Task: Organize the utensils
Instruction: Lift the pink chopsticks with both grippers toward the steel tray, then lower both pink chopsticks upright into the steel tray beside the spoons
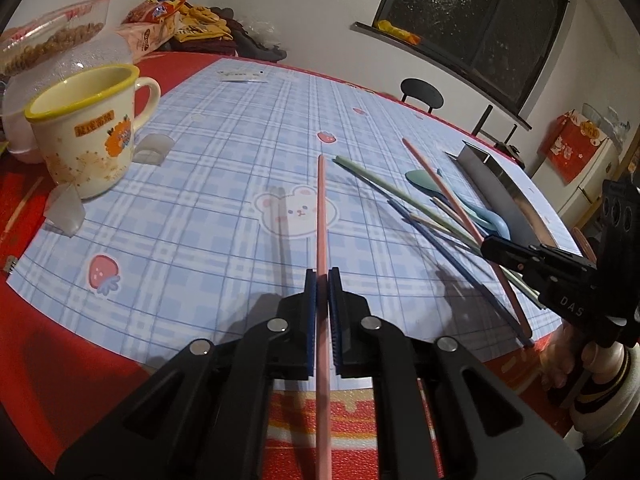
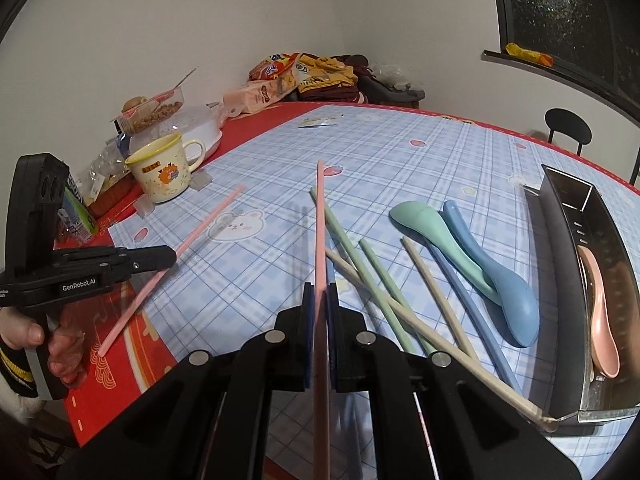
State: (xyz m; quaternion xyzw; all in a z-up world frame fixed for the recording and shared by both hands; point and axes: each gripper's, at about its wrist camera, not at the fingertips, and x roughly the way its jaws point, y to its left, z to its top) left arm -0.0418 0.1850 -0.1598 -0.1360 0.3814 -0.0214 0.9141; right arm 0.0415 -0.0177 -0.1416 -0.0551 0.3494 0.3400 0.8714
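In the left wrist view my left gripper (image 1: 322, 276) is shut on a pink chopstick (image 1: 321, 208) that points away over the checked mat. My right gripper (image 2: 320, 290) is shut on a second pink chopstick (image 2: 319, 220), lifted above the pile. Each gripper shows in the other view: the right gripper (image 1: 486, 245) at the right, the left gripper (image 2: 173, 258) at the left. Loose on the mat lie green chopsticks (image 2: 352, 248), beige chopsticks (image 2: 432, 280), a blue chopstick (image 2: 468, 296), a green spoon (image 2: 424, 220) and a blue spoon (image 2: 504, 288). A metal holder (image 2: 560, 232) at the right holds a pink spoon (image 2: 602, 320).
A cream mug (image 1: 86, 128) with a yellow rim stands at the mat's left edge, beside clear plastic pieces and food containers. Snack bags and clothes are piled at the far corner. A black chair (image 2: 568, 124) stands beyond the table. A person's hands hold both gripper handles.
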